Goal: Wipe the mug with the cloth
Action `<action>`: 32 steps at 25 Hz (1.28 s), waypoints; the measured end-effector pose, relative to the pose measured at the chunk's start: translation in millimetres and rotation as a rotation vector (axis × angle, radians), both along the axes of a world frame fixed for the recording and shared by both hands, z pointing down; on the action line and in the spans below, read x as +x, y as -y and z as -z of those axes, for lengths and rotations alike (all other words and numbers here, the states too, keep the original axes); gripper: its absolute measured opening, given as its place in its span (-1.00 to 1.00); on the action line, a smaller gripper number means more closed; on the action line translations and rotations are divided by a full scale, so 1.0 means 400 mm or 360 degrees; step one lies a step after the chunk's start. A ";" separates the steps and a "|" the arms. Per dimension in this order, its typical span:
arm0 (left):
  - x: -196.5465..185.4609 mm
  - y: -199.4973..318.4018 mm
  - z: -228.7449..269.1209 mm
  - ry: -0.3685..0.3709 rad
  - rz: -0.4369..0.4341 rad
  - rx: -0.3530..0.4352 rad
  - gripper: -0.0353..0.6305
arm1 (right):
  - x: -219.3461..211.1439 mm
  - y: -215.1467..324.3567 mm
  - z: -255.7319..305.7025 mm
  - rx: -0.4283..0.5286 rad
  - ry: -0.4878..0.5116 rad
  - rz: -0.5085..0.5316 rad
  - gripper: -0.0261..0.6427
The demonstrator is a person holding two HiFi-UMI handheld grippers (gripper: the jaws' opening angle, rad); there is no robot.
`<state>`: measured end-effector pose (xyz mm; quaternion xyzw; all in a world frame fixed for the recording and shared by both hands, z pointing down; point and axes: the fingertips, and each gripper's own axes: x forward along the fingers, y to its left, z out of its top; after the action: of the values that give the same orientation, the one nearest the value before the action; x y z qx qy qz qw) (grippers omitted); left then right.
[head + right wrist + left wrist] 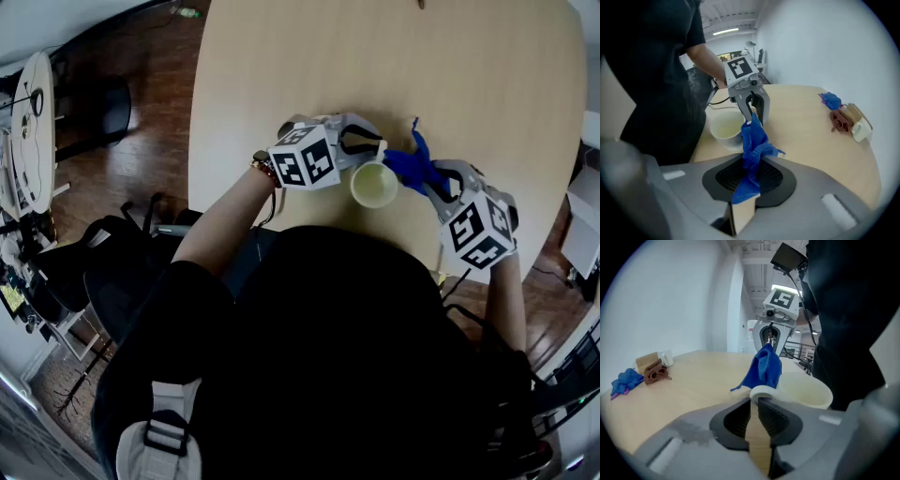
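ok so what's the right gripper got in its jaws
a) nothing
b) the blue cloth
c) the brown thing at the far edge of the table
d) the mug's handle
b: the jaws of the right gripper are pressed on the blue cloth, which bunches up out of them next to the cream mug. It is the left gripper that has the handle.

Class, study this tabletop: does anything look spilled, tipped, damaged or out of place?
Nothing stands out. The mug stands upright on the table, its handle held by the left gripper; the blue cloth is bunched in the right gripper beside it.
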<state>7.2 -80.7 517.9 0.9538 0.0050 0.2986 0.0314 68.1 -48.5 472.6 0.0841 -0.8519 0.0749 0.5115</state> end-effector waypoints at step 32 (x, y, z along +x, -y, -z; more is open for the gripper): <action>-0.047 0.057 0.010 -0.0086 0.0594 -0.0067 -0.76 | -0.080 0.022 0.052 -0.0627 0.0964 -0.0331 -0.75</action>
<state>-11.7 -103.6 513.8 0.9450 -0.1648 0.2618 0.1059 35.9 -57.1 451.9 0.0440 -0.9207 0.3104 0.2323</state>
